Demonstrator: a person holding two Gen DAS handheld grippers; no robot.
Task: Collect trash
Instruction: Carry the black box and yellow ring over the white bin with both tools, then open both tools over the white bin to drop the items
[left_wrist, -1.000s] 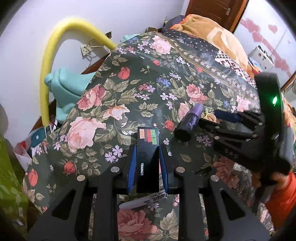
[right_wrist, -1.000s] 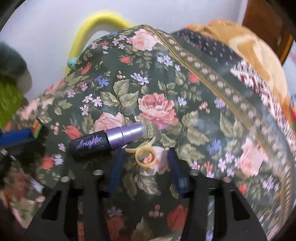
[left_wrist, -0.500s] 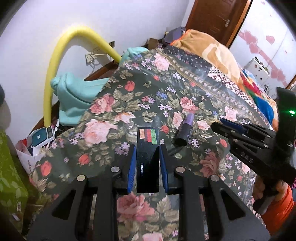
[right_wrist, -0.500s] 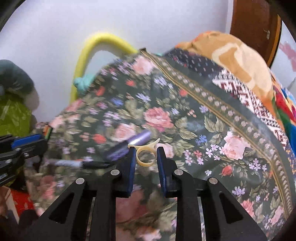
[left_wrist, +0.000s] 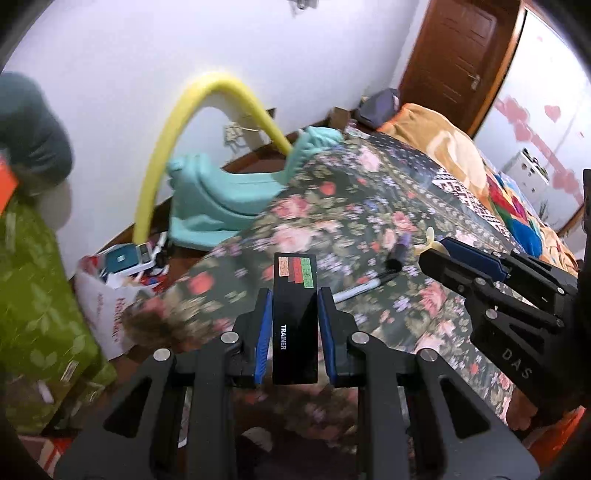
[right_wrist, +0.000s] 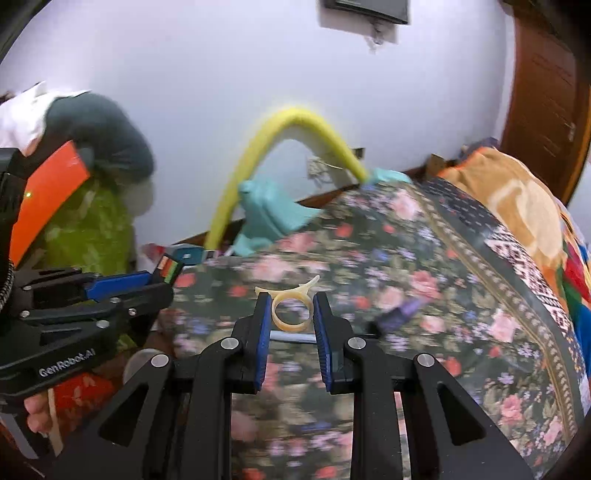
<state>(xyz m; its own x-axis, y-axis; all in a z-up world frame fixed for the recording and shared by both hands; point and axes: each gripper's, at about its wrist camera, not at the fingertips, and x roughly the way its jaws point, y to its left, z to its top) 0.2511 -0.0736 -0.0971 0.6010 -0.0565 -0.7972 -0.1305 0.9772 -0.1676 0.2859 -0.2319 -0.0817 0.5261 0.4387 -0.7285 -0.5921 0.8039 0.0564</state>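
Both grippers, left (left_wrist: 295, 306) and right (right_wrist: 290, 306), hold trash above the bed (right_wrist: 461, 295).

We are holding black box (left_wrist: 295, 325) upright, lifted above floral bedspread; pale plastic ring (right_wrist: 290, 312) is sitting pinched, raised; purple-capped tube (left_wrist: 399, 253) and pen (left_wrist: 364, 288) are lying on cover beyond.

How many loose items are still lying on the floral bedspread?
2: a dark purple-capped tube mid-bedspread, and a white marker pen just in front of it. More may be hidden behind the grippers.
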